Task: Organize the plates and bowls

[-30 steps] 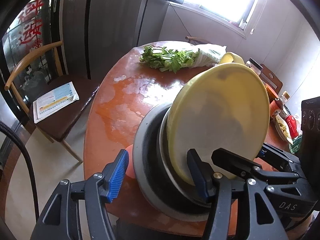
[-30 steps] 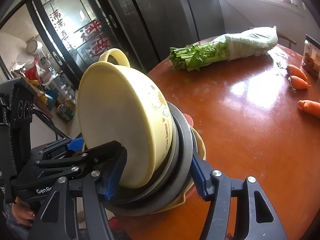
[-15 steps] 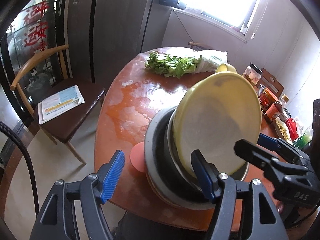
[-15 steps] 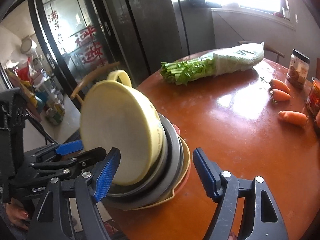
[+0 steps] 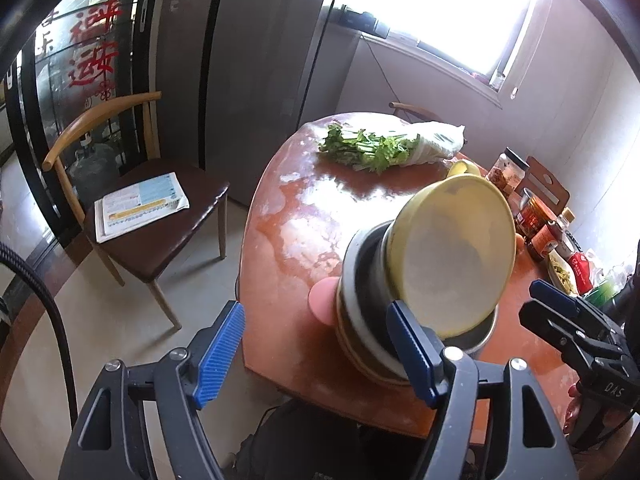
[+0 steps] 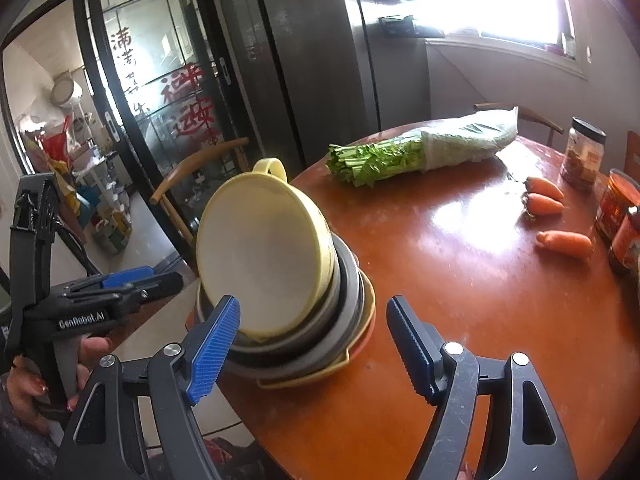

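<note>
On the table (image 6: 460, 280), both grippers have let go of the stack (image 6: 288, 280), jaws wide, left's opening.

Glossy lacquered wood on the table (image 6: 460, 280), throwing window glare. The yellow bowl (image 6: 264, 252) looks like smooth matt plastic, grey dishes (image 6: 348, 300) under it dull. Ribbed blue rubbery pads (image 6: 212, 356) on matt black plastic. The far greens (image 6: 424, 148) sit in crinkly clear film.

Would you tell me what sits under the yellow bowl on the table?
The yellow bowl leans on nested dishes: a grey bowl, then a yellow plate with something pink beneath. How many more lie inside is hidden.
</note>
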A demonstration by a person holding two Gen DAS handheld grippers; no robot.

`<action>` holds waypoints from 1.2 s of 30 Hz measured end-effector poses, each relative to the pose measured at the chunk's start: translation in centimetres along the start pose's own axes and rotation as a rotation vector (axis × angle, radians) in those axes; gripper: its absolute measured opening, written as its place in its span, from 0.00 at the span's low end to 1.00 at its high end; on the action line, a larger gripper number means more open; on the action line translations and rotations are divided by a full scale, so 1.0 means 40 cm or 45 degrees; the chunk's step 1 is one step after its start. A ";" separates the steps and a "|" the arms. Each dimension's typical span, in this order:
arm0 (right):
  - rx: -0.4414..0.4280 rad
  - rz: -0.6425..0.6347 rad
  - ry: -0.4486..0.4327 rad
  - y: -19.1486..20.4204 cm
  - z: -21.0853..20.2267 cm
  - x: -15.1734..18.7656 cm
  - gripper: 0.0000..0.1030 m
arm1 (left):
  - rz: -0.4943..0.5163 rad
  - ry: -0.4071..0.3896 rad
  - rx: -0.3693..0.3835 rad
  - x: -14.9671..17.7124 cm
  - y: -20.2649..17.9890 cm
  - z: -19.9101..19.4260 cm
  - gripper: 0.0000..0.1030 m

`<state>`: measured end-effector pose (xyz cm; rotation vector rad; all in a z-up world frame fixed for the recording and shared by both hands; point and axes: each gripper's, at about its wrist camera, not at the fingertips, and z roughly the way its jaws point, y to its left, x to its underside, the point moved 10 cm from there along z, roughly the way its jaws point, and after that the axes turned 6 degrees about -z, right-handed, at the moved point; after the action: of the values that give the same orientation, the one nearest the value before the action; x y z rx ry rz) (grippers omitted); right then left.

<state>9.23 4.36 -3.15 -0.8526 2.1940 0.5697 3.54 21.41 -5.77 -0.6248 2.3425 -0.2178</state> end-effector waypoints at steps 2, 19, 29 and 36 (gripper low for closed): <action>-0.006 0.019 0.000 -0.001 -0.001 0.017 0.75 | -0.002 0.009 0.011 0.010 0.006 -0.002 0.73; -0.140 0.178 0.033 0.006 0.043 0.057 0.75 | 0.007 0.111 0.166 -0.011 -0.021 0.073 0.77; -0.178 0.306 0.128 -0.008 0.122 0.050 0.76 | 0.046 0.209 0.228 -0.014 -0.065 0.149 0.78; -0.169 0.308 0.201 -0.009 0.180 0.051 0.79 | 0.096 0.298 0.249 0.001 -0.092 0.218 0.82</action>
<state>11.67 7.64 -9.43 -0.7248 2.4446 0.7967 10.72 18.34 -11.12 -0.4335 2.5228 -0.5024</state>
